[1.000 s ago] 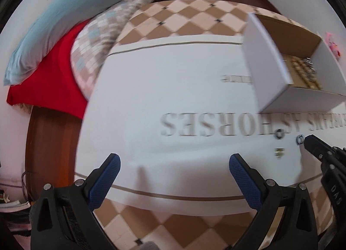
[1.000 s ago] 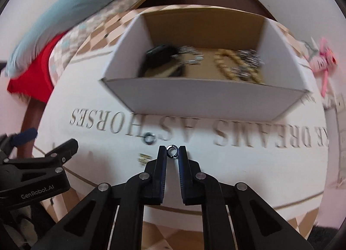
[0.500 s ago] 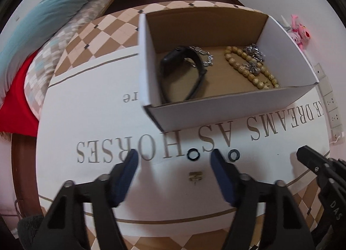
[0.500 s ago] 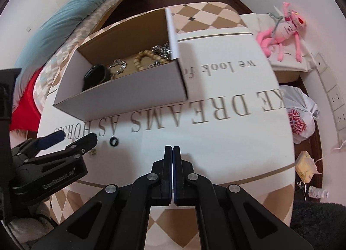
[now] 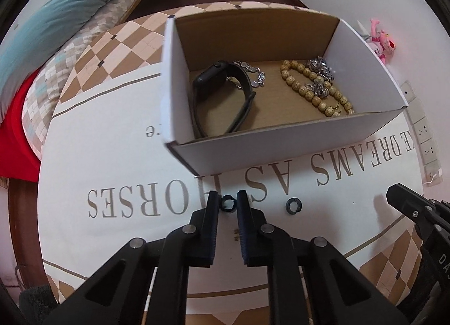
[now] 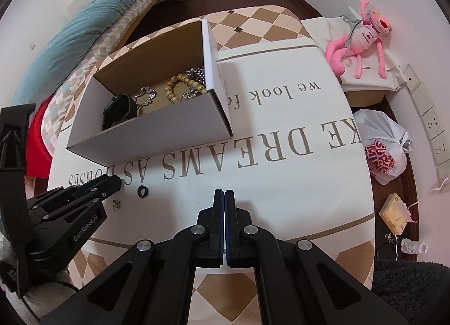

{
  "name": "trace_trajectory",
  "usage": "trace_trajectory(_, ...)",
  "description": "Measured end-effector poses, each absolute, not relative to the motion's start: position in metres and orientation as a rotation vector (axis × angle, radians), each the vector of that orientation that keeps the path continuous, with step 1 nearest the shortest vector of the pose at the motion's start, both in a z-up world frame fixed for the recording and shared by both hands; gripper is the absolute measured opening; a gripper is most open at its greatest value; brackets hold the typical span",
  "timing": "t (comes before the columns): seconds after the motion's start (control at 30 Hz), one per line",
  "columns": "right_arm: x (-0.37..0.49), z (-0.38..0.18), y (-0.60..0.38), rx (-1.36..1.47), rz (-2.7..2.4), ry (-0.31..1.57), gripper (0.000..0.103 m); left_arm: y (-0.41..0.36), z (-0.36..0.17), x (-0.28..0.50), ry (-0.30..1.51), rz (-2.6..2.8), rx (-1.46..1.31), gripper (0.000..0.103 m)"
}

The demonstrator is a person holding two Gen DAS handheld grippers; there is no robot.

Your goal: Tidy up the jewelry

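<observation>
a round table (image 5: 112, 139) carries a white cloth (image 6: 309, 173) printed in large grey capitals, upside down to the cameras; "dreams as horses" can be read, and smaller lettering beside the box reads "we look". on the cloth stands an open white cardboard box (image 5: 281, 150) with a brown inside. in the box lie a black watch (image 5: 222, 94) at the left, a thin silver chain (image 5: 253, 74) just behind it, and at the right a string of tan wooden beads (image 5: 312, 88) tangled with a chunky silver chain (image 5: 320, 66). in front of the box, on the cloth, the left claw (image 5: 227, 203) has its blue-padded fingers narrowed around a small black ring (image 5: 227, 203); the ring sits between the tips, and whether they press on it cannot be told. its side reads "genrobot.ai" in the right wrist view. a second black ring (image 5: 293, 205) lies just to the right, apart from the claw, and a tiny gold piece (image 6: 116, 203) lies near the claw's underside. the right claw (image 6: 225, 194) hovers over bare cloth with its fingers pressed together and nothing between them. off the table lie a pink plush toy (image 6: 357, 41) and a white plastic bag (image 6: 385, 150) with red lettering too creased to read.
</observation>
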State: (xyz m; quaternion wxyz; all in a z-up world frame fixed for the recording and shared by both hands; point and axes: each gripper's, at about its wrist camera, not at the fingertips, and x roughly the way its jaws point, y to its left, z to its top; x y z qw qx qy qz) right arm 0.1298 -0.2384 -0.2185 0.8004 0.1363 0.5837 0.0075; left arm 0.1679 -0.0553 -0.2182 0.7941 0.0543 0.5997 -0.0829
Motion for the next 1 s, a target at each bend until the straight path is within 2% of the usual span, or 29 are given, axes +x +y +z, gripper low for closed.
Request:
trace_trajectory(0.07,0.131,-0.214,-0.233,0.303,0.047,1.246,0.006,-0.045,-0.211,0.166,1.281,-0.174,0.103,0.01)
trace_trajectory(0.13,0.134,-0.212,-0.224,0.308,0.091,1.247,0.027,-0.031,-0.202,0.161,1.265,-0.152,0.09,0.01)
trace_trajectory(0.17,0.136,-0.21,-0.216,0.303,0.114,1.24,0.043,-0.021,-0.198,0.157,1.261,-0.135,0.079,0.01)
trace_trajectory(0.2,0.139,-0.209,-0.208,0.288,0.134,1.236,0.048,-0.014,-0.195,0.155,1.26,-0.123,0.073,0.01)
trace_trajectory(0.47,0.154,-0.225,-0.136,0.088,0.191,1.237,0.046,0.042,-0.203,0.136,1.297,-0.007,0.051,0.01)
trace_trajectory(0.53,0.153,-0.232,-0.123,0.027,0.179,1.244,0.037,0.048,-0.206,0.135,1.303,0.006,0.046,0.01)
trace_trajectory(0.57,0.154,-0.236,-0.119,0.011,0.17,1.254,0.023,0.05,-0.207,0.135,1.306,0.009,0.043,0.01)
trace_trajectory(0.63,0.152,-0.238,-0.115,-0.02,0.15,1.239,0.013,0.05,-0.209,0.134,1.307,0.011,0.039,0.01)
trace_trajectory(0.83,0.149,-0.238,-0.112,-0.036,0.14,1.217,0.011,0.045,-0.208,0.135,1.304,-0.001,0.035,0.01)
trace_trajectory(0.9,0.148,-0.233,-0.114,-0.025,0.139,1.199,0.005,0.043,-0.206,0.136,1.299,-0.004,0.032,0.01)
trace_trajectory(1.0,0.148,-0.228,-0.118,0.004,0.142,1.197,0.005,0.039,-0.201,0.137,1.288,-0.015,0.029,0.01)
